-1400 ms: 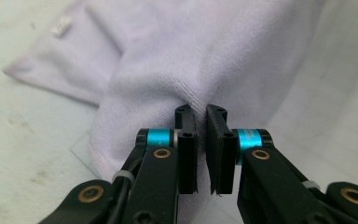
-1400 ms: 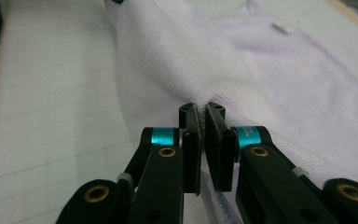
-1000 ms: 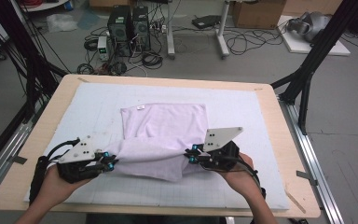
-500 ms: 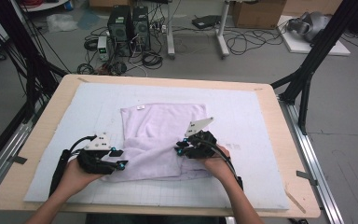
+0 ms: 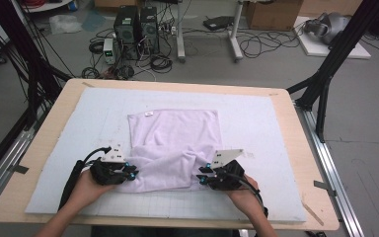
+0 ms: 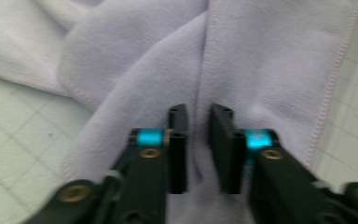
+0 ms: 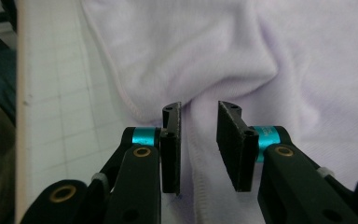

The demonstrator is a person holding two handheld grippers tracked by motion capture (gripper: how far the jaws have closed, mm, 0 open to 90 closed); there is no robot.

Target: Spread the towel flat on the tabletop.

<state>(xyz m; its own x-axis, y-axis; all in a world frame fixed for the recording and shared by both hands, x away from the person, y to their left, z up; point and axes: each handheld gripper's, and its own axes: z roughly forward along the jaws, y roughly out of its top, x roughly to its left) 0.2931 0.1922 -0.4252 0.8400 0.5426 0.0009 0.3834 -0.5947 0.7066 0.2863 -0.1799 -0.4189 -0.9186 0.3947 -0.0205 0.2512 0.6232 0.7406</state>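
- The lilac towel lies on the white gridded mat that covers the wooden worktop; its far half is flat, with a small label by its far left corner, and its near half is bunched into folds
- My left gripper sits at the towel's near left corner, low over the mat, with my left hand behind it
- In the left gripper view my left gripper has its jaws parted by a narrow gap, and they have just been closing a little; a raised ridge of the towel runs into that gap
- I cannot tell from that blurred view whether the pads press on the ridge or only flank it
- My right gripper sits at the towel's near right corner, with my right hand behind it on the mat
- In the right gripper view my right gripper has its jaws clearly apart, wider than my left ones
- A fold of the towel with its stitched hem lies between those jaws, and bare cloth shows on either side of it, so the pads are not squeezing it
- The mat shows left of the towel's edge in that view
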